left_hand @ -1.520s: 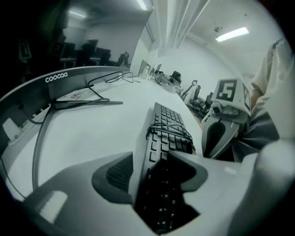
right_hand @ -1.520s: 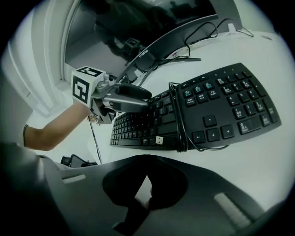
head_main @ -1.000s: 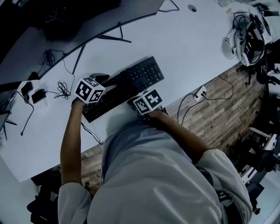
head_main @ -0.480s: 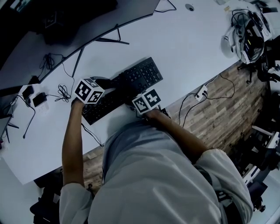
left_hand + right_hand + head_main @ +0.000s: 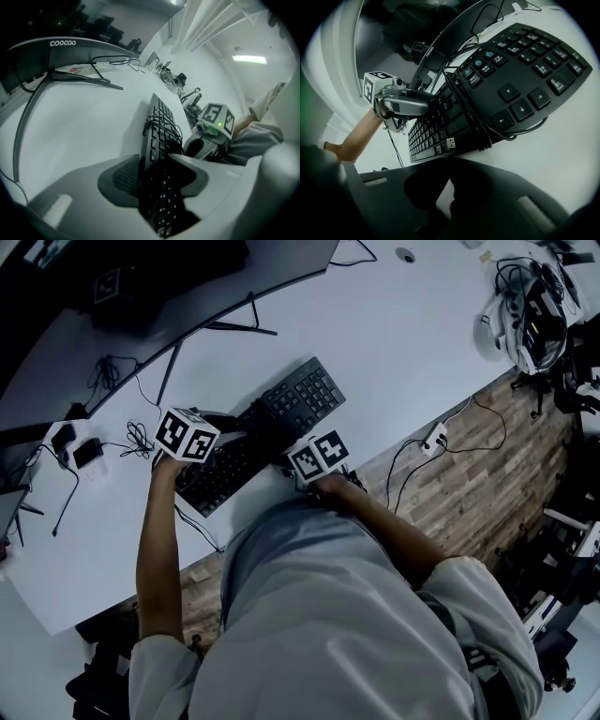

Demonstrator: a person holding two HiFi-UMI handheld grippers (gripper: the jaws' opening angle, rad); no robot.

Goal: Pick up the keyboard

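I read left gripper (image 5: pixel 150 171) pinching black cable-wrapped keyboard (image 5: pixel 302 397), frame centre | right gripper (image 5: pixel 447 172) pressed together, bottom centre, at keyboard's near edge.

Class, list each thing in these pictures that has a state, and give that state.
keyboard: gripped at its left end
cable: wound round the keyboard
USB plug: unplugged
left gripper: shut on the keyboard
right gripper: at the keyboard's near edge, grip unclear

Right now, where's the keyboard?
Head view, desk middle: keyboard runs diagonally, left end between the jaws of the left gripper, right gripper at its near edge.
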